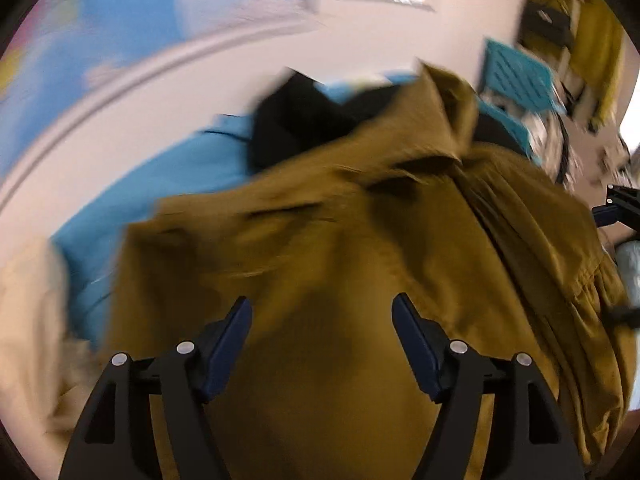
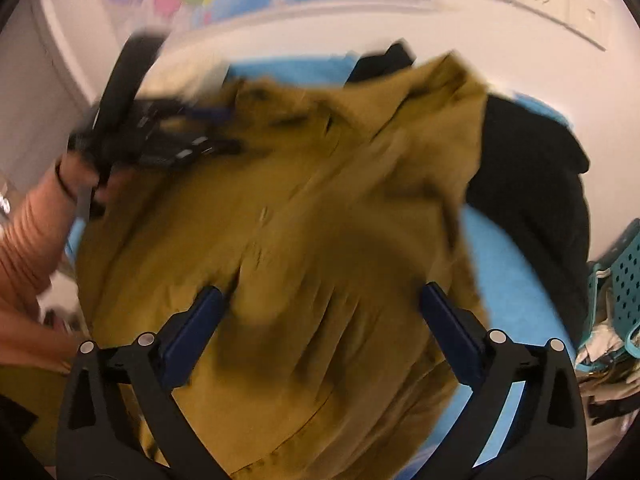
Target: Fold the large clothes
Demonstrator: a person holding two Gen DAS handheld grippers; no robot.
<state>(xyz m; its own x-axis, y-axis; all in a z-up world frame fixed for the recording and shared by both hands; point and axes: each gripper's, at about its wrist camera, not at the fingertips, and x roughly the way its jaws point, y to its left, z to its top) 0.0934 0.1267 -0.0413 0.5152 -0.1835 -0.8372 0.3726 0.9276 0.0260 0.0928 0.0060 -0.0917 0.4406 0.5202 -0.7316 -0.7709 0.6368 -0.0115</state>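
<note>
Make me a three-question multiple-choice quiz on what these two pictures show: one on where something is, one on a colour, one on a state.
1. Where does the black garment lie?
A. Beyond the shirt's collar end, partly under it
B. In the basket
C. Between the right jaws

2. What colour is the cloth under the shirt?
A. Red
B. Light blue
C. Green

3. How do the jaws of the right gripper stand?
A. Shut on the shirt
B. Shut on nothing
C. Open, over the shirt

Answers:
1. A: the black fabric shows past the collar in both views, and the shirt overlaps it.
2. B: light blue shows around the shirt's edges.
3. C: the blue pads stand wide apart with the shirt below them and nothing pinched; the left gripper looks the same.
</note>
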